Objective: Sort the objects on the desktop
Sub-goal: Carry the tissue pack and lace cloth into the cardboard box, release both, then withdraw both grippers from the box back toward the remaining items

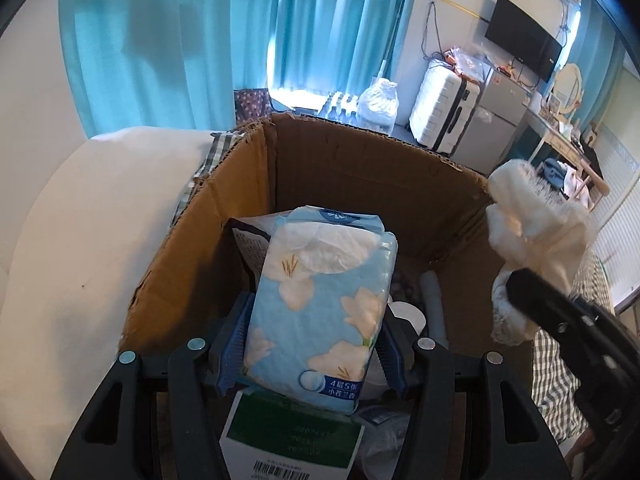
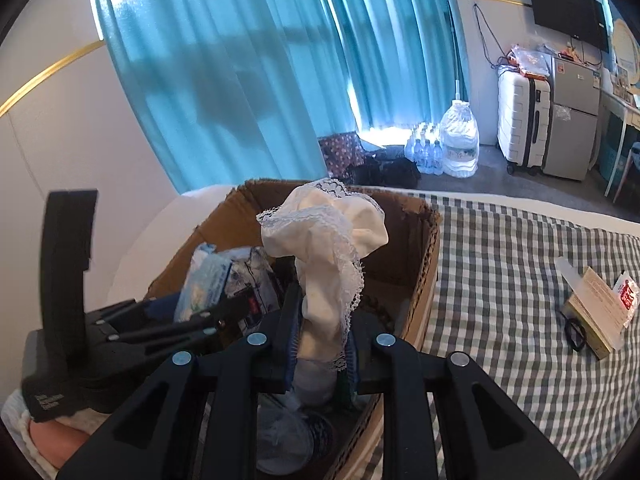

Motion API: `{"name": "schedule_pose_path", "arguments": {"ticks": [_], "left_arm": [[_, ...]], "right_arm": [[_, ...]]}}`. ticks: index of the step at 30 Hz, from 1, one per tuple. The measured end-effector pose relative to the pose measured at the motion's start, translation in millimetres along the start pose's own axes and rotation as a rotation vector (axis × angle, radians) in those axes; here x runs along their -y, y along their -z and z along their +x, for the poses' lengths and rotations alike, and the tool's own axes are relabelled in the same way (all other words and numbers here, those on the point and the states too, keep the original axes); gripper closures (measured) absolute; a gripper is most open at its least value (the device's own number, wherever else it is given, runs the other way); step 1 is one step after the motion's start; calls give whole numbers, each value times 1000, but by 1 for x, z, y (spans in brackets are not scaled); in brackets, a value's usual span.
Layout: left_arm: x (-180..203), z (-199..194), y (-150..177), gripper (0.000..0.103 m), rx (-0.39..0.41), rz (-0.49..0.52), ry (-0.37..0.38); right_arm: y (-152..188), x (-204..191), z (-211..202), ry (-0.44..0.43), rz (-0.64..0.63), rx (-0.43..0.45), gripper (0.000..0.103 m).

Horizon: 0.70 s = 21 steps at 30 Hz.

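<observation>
An open cardboard box point(image 1: 360, 168) stands on the bed with several items in it. My left gripper point(image 1: 312, 344) is shut on a blue tissue pack point(image 1: 320, 312) printed with white flowers, its blue pads pressing both sides, low inside the box. In the right wrist view the same pack point(image 2: 204, 280) and left gripper point(image 2: 200, 316) show at the left of the box point(image 2: 424, 216). My right gripper point(image 2: 322, 340) is shut on a white lace-trimmed cloth point(image 2: 324, 240) that sticks up above the box's right side. From the left wrist, the cloth point(image 1: 536, 220) bunches over the right gripper point(image 1: 516, 284).
Inside the box lie a green and white carton point(image 1: 288, 436), a white round container point(image 1: 408, 312) and a clear plastic item point(image 2: 280, 440). A checked bedspread point(image 2: 520, 260) stretches right, bearing a paper packet stack point(image 2: 596, 304). A white rounded cushion point(image 1: 80, 240) borders the box's left.
</observation>
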<state>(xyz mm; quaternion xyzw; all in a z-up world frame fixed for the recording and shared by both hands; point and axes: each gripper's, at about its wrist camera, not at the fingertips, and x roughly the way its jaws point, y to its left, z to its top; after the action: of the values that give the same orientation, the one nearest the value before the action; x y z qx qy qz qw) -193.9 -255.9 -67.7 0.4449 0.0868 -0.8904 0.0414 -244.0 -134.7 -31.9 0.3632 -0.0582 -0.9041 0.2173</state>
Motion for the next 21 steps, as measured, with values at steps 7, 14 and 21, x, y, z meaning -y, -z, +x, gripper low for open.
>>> {"name": "schedule_pose_path", "arguments": {"ticks": [7,14,21], "left_arm": [[6,-13,5,16,18,15,-17],[26,-59,9,8,69,53,-75],[67,-118,24,0,170,102,-63]], "right_arm": [[-4,11,-27,36,51,88,34],[-5,16,-85,69,59,171,33],[11,41,-156,148,68,251,24]]}}
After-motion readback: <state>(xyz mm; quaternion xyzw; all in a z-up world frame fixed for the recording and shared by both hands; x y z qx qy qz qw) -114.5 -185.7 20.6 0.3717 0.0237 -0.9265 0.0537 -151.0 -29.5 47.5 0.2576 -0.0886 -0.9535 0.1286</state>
